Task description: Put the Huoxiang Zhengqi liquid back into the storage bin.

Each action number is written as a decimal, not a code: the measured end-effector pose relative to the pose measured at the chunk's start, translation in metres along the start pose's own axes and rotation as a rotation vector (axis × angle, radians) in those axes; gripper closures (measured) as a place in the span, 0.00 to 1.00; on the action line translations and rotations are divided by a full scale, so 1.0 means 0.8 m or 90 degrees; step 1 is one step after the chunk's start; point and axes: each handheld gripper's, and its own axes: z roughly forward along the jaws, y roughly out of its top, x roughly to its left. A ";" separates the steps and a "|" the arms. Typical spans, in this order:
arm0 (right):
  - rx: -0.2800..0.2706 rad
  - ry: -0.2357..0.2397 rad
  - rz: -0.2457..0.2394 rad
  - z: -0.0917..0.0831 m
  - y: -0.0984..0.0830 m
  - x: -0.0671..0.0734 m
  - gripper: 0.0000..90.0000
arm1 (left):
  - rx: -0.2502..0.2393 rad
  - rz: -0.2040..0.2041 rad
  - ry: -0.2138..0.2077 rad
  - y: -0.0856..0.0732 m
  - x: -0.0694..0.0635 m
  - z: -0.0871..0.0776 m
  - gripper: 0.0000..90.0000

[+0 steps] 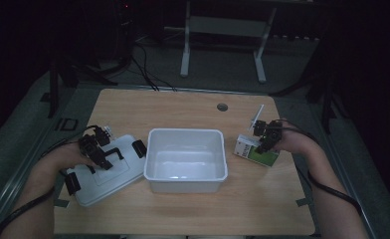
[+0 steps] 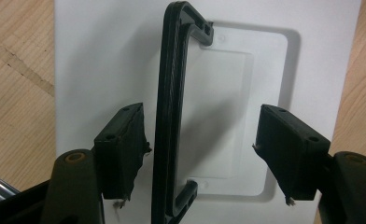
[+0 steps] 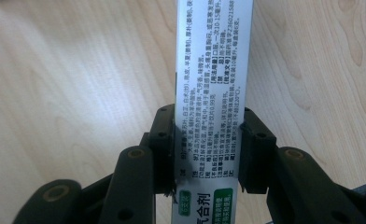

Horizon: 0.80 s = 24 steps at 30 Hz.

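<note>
Box (image 3: pixel 213 93) sits pinched in your right gripper (image 3: pixel 208 149); your left gripper (image 2: pixel 200 149) stands spread around the lid (image 2: pixel 102 56) handle (image 2: pixel 169 116).

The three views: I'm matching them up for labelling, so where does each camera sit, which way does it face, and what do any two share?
High view: above the person's side, facing forward and down on the table, bin, both forearms.
Left gripper view: rides the left gripper, looking down on the lid; open jaws straddle its black handle.
Right gripper view: rides the right gripper, jaws clamping the box.
Shared: the high view also shows lid and box.
</note>
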 end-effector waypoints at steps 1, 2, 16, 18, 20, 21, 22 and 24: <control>-0.004 -0.001 -0.002 -0.004 -0.002 0.002 0.71 | -0.001 0.000 0.000 0.000 0.000 0.000 0.37; -0.010 -0.003 -0.002 -0.008 -0.003 0.004 0.71 | -0.001 0.000 0.000 0.001 0.000 -0.001 0.37; -0.028 -0.007 -0.032 -0.063 -0.013 0.036 0.71 | -0.002 0.000 0.010 0.002 -0.003 -0.011 0.37; -0.042 -0.010 -0.044 -0.072 -0.013 0.042 0.71 | 0.000 0.001 0.009 0.002 -0.003 -0.010 0.37; -0.051 -0.012 -0.051 -0.081 -0.012 0.047 0.71 | 0.002 0.001 0.009 0.003 -0.004 -0.009 0.37; -0.053 -0.017 -0.054 -0.085 -0.011 0.050 0.71 | 0.001 0.001 0.009 0.004 -0.004 -0.009 0.37; -0.056 -0.019 -0.058 -0.090 -0.010 0.052 0.71 | 0.001 0.002 0.010 0.004 -0.005 -0.010 0.37; -0.060 -0.021 -0.062 -0.098 -0.007 0.057 0.71 | -0.001 0.002 0.011 0.005 -0.005 -0.011 0.37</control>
